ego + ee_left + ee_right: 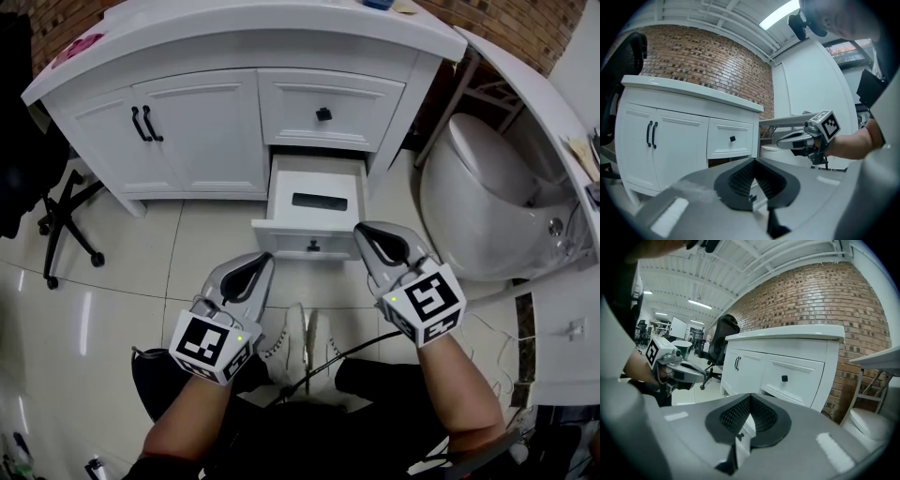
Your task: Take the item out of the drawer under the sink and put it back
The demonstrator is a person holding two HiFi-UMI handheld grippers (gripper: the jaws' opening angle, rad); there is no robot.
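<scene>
Cabinet: a white wooden vanity cabinet [202, 131] under a white counter [234, 37], standing against a red-brick wall [698, 61].
Open drawer: the lower white drawer [281, 192] on the cabinet's right side is pulled out over the floor; its front panel bears a small black knob [313, 246].
Item: a flat, dark rectangular object [320, 201] lies inside the open drawer, about mid-bottom, clear of both claws.
Upper drawer: a closed white drawer front with a black square knob [323, 114], straight above the open one.
Doors: two closed white doors with black bar handles [142, 124], left of the drawers.
Left claw [266, 257]: grey shell, black ribbed pads, tips pressed together with nothing between them; it hangs above the floor, just left of the open drawer's front.
Right claw [361, 228]: tips likewise closed on nothing; it sits at the drawer's right front corner, and I cannot tell whether it touches.
Floor: glossy pale tiles [112, 309].
Beside the cabinet: a white toilet [487, 197] to its right, a black office chair [56, 225] to its left.
Feet: white shoes [295, 342] between the person's forearms.
</scene>
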